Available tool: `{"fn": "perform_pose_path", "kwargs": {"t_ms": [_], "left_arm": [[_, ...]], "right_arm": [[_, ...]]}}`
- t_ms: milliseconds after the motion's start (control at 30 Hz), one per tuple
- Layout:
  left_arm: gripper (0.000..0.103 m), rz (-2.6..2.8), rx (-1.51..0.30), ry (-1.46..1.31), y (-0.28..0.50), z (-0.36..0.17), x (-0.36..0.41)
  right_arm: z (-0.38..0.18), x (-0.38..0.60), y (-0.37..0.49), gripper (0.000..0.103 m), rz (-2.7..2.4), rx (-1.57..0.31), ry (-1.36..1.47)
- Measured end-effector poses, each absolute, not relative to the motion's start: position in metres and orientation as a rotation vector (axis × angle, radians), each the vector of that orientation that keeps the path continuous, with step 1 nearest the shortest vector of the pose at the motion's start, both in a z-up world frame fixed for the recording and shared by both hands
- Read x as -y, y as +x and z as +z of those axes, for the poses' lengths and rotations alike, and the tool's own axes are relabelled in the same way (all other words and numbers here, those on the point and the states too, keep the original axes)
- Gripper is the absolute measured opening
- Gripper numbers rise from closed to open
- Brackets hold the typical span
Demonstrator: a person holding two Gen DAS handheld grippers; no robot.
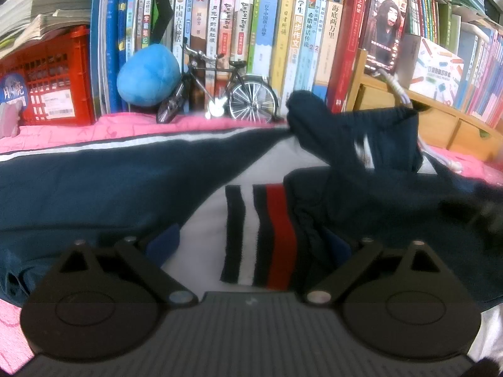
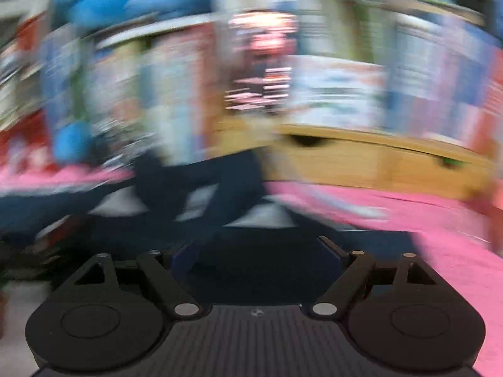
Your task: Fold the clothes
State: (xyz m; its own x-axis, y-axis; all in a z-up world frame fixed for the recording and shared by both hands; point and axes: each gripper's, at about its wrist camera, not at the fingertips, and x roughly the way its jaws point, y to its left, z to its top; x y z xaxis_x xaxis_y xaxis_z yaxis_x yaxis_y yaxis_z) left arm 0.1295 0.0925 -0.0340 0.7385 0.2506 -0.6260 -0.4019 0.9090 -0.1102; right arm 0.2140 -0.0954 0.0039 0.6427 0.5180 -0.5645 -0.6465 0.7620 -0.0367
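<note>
The jacket (image 1: 94, 188), navy with white panels and a red-striped hem band (image 1: 261, 235), lies spread across the pink cover (image 1: 47, 135), reaching from its near edge almost to the back edge under the books (image 1: 283, 31). One part, probably a sleeve (image 1: 361, 132), stands bunched up toward the back right, not yet laid flat. The left gripper (image 1: 248, 245) hovers low over the hem band with its jaws wide apart and nothing pinched between them. The right gripper (image 2: 256, 251) also has its jaws apart over dark cloth near the cover's right side; that view is badly smeared, so whether any fabric touches its fingers cannot be told. To do this fold well, I would pin the hem with the left gripper so the body stays square, then take the raised sleeve by its cuff and lay it across the chest, smoothing toward the middle. Keep the lift low: the toy bicycle (image 1: 220, 94) and blue plush (image 1: 147, 75) stand at the back edge, just beside the cloth, and a high swing could knock them.
</note>
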Motion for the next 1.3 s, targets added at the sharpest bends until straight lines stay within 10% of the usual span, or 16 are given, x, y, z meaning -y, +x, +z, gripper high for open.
{"fn": "perform_pose_path", "kwargs": {"t_ms": [700,900,1033,1300], "left_arm": [[0.101,0.165,-0.549,-0.487,0.05,0.007,-0.142],[0.101,0.396,-0.454,-0.438,-0.03,0.022,-0.21],[0.101,0.591,-0.435,-0.532,-0.079,0.012,-0.26],[0.101,0.874,-0.365,-0.687,-0.139,-0.004,-0.336]], "right_arm": [[-0.036,0.081,0.232,0.103,0.582,-0.691,-0.232],[0.003,0.076,0.194,0.09,0.599,-0.581,-0.133],[0.021,0.038,0.167,0.064,0.774,-0.555,-0.16],[-0.031,-0.021,0.163,0.067,0.856,-0.644,-0.239]]}}
